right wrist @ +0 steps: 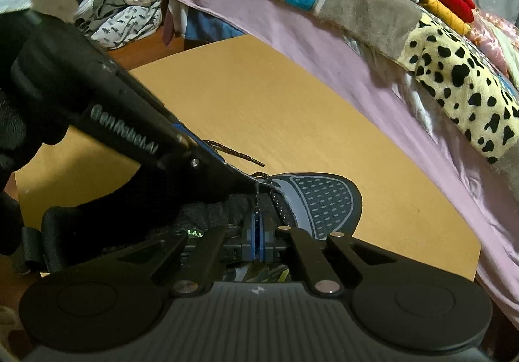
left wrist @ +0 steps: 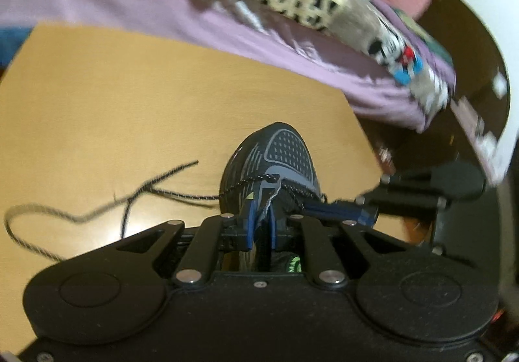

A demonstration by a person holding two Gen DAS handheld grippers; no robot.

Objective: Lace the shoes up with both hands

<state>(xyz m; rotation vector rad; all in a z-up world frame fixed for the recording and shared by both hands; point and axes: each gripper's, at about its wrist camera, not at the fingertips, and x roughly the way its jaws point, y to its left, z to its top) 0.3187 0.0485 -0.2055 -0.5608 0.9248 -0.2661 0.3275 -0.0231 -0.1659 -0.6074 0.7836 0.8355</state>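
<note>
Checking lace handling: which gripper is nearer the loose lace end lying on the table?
Left. The left gripper is at the shoe's tongue beside that lace end; the right gripper is across the shoe.

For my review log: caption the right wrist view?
Right gripper pinches the lace at the shoe.

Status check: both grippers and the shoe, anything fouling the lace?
Left gripper jaws nearly shut at the shoe throat. Right gripper shut on the lace. Loose lace end sprawled on the table; nothing blocking.
</note>
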